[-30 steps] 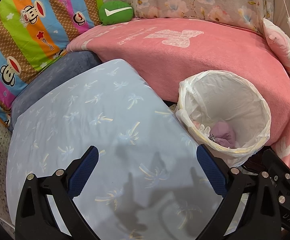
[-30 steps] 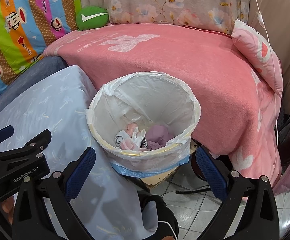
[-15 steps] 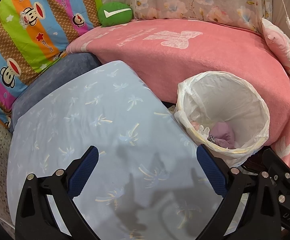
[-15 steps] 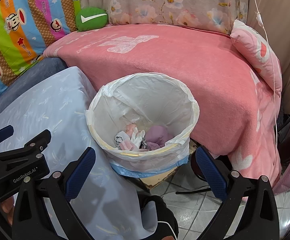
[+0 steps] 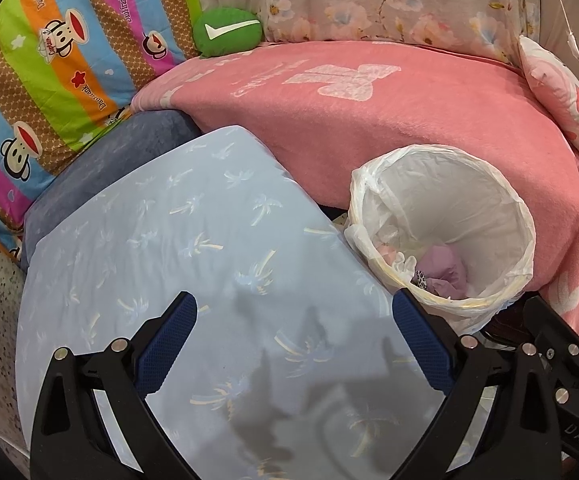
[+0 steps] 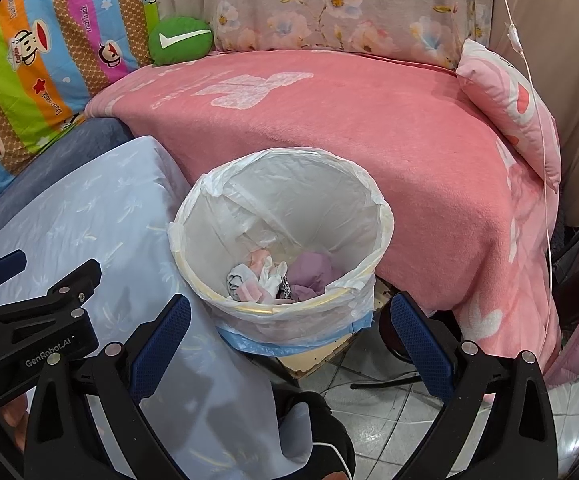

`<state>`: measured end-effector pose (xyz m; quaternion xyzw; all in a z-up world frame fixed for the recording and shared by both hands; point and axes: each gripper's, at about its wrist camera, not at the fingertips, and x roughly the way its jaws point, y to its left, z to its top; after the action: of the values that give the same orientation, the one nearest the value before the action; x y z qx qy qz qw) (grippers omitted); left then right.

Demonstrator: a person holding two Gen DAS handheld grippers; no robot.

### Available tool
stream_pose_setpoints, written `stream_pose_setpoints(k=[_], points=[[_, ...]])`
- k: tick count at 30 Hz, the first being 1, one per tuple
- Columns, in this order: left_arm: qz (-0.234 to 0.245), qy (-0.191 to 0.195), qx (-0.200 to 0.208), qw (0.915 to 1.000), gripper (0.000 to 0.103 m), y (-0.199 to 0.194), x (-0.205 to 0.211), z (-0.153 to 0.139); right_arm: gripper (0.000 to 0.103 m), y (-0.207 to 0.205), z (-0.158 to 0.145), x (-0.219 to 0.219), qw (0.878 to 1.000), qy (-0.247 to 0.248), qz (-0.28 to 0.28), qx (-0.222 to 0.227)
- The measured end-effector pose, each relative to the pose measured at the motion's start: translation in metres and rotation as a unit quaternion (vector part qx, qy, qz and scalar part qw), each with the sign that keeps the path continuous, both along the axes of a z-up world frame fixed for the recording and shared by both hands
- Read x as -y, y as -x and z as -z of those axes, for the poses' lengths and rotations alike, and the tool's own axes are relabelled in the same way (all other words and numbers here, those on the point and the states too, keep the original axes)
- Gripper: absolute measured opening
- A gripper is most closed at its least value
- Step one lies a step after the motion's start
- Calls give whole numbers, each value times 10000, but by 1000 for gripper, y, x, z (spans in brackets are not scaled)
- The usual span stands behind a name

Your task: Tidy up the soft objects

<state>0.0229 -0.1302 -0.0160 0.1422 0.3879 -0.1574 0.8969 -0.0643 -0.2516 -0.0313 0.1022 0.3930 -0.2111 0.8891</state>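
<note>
A small heap of soft cloth items [image 6: 277, 280], pink, white, lilac and one spotted scrap, lies at the bottom of a round bin [image 6: 385, 220] lined with a white plastic bag. From the left wrist view only the lilac and pink pieces [image 5: 445, 272] show over the bin's near rim [image 5: 529, 236].

The bin stands between a pale blue sheet [image 5: 193, 240] printed with palm trees, on its left, and a pink blanket [image 6: 349, 128] behind and to its right. It touches the sheet's edge. Below the bin is a tiled floor [image 6: 373, 396].

The right gripper [image 6: 285, 340] hangs just in front of the bin, tilted down toward it. Its two blue-padded fingers [image 6: 161, 344] are spread wide, one over the sheet and the other over the floor, with nothing between them.

The left gripper [image 5: 293, 344] hovers over the blue sheet, to the left of the bin, also pointing forward and down. Its fingers [image 5: 165, 348] are spread wide and empty; shadows of the rigs fall on the sheet beneath. In the right wrist view its black frame [image 6: 33, 328] sits low at the left edge, close beside the right one.

Farther back, a green round cushion [image 5: 227, 32] with a white tick rests where the blanket meets a striped monkey-print cover [image 5: 57, 64]. A floral fabric [image 6: 329, 4] lines the back, and a pink pillow [image 6: 517, 112] lies on the blanket's right end.
</note>
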Motion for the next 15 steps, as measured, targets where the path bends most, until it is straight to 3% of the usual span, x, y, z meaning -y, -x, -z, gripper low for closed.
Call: stream_pose_setpoints(k=[15], points=[[8, 0, 11, 10000, 94, 0, 1, -1, 98, 1, -3, 2, 10000, -15, 30, 4]])
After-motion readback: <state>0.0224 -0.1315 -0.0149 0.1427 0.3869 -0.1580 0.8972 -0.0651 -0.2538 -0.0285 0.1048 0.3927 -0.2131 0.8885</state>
